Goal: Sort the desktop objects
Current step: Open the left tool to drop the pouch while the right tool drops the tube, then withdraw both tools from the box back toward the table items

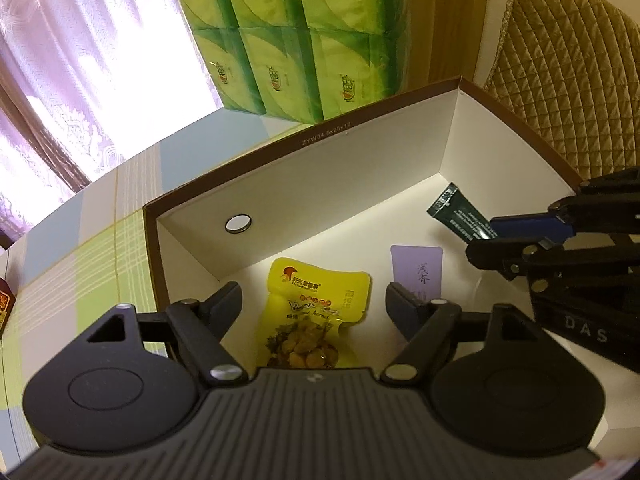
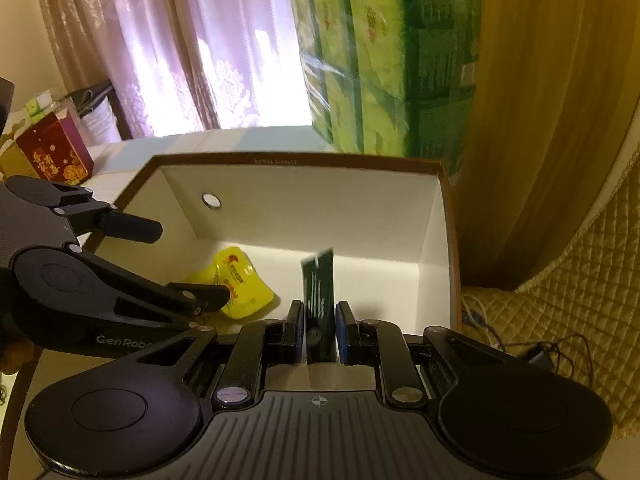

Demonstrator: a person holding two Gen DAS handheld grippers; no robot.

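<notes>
A white cardboard box (image 1: 300,148) with a brown rim lies open on the table. On its floor are a yellow snack packet (image 1: 316,312) and a pale purple sachet (image 1: 418,268). My left gripper (image 1: 314,296) hangs open just above the packet, a finger on each side, pads not touching it. My right gripper (image 2: 319,310) is shut on a dark green tube (image 2: 320,280), held over the box's right part. In the left wrist view the right gripper (image 1: 480,236) comes in from the right with the tube (image 1: 456,210) sticking out. The right wrist view shows the left gripper (image 2: 188,262) above the packet (image 2: 240,284).
Stacked green tissue packs (image 1: 288,40) stand right behind the box. A red carton (image 2: 56,152) sits at the far left of the table. A quilted chair back (image 1: 568,80) rises to the right, with cables (image 2: 540,352) on quilted fabric below. A checked tablecloth (image 1: 80,260) covers the table.
</notes>
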